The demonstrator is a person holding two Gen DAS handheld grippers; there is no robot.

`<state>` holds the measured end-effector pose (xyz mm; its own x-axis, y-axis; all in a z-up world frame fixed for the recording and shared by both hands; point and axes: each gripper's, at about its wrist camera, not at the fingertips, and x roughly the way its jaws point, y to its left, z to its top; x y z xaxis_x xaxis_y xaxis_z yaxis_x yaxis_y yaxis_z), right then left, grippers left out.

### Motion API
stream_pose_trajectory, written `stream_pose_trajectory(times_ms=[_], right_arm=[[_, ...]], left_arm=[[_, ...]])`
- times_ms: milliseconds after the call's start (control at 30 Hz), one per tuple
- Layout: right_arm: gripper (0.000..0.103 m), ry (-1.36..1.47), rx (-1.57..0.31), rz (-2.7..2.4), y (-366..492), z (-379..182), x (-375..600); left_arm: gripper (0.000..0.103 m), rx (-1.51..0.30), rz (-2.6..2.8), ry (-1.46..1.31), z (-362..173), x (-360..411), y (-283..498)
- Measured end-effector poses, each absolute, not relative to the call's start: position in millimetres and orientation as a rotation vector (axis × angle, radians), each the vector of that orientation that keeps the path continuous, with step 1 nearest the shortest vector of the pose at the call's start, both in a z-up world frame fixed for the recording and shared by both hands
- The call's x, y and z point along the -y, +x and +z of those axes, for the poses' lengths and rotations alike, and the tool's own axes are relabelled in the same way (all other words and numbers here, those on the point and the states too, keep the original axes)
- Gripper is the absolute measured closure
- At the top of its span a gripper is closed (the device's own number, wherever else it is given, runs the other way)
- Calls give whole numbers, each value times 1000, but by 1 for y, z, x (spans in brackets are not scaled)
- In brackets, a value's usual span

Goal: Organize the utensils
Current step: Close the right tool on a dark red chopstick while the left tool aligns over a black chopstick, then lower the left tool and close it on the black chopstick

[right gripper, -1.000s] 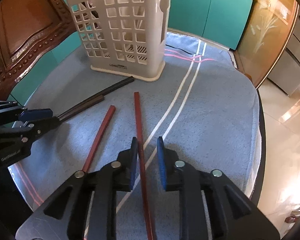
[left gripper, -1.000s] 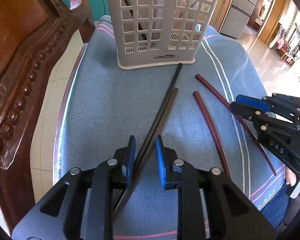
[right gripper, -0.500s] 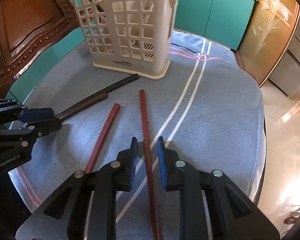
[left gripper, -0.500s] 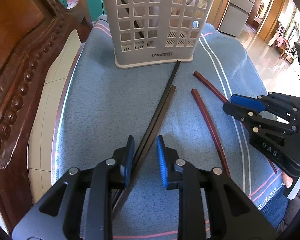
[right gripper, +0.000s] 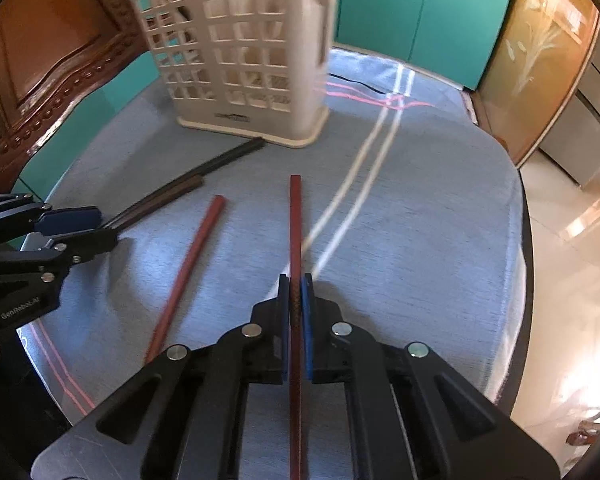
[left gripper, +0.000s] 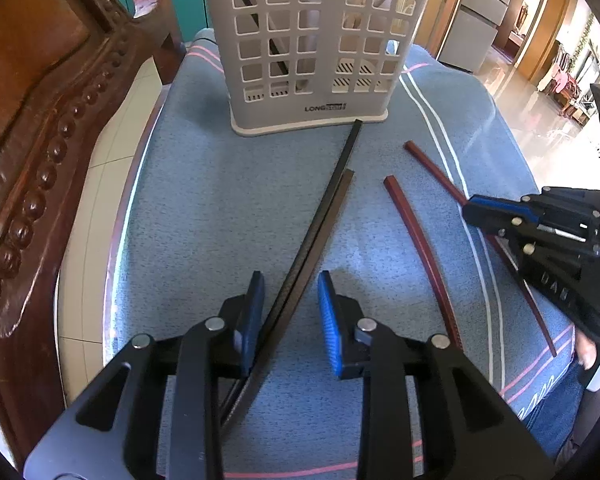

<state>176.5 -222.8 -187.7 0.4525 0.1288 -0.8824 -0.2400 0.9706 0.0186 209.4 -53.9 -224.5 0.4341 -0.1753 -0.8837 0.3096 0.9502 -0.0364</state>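
A white lattice utensil basket point(left gripper: 312, 52) stands at the far end of the blue-covered table; it also shows in the right wrist view point(right gripper: 240, 52). Two dark chopsticks point(left gripper: 320, 224) lie side by side, running from the basket's foot between the fingers of my open left gripper point(left gripper: 288, 308). Two red chopsticks lie to their right. My right gripper point(right gripper: 296, 300) is shut on the right-hand red chopstick point(right gripper: 295, 224), which points toward the basket. The other red chopstick point(right gripper: 192, 268) lies loose left of it.
A carved wooden chair back point(left gripper: 40, 140) rises along the table's left side. The blue striped cloth point(right gripper: 420, 220) covers the rounded table, whose edge drops to a tiled floor on the right. Teal cabinets point(right gripper: 420, 20) stand behind.
My right gripper has closed on the right-hand red chopstick. Both grippers have moved slightly toward the basket. The left gripper stays open around the dark chopsticks.
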Motion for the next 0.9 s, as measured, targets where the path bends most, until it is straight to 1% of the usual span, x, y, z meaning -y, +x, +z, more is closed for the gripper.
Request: stream_pose_trajectory(times_ms=[667,733,800,900], right_arm=[[95,-73,-1049,197,179,-183,229],[94,-67,-1046,191,179,-182,231],[89,-63,-1044,186,180,-182,232],[88,-56,-1043,182,181,-182,232]], left_arm=[[75,-1068,-293,87,-211,34,210],[75,-1072,-297,74,-209,29,212],[75,-1076,-295,71,-210,27,213],[75,-1086,-302,76,-212,25,216]])
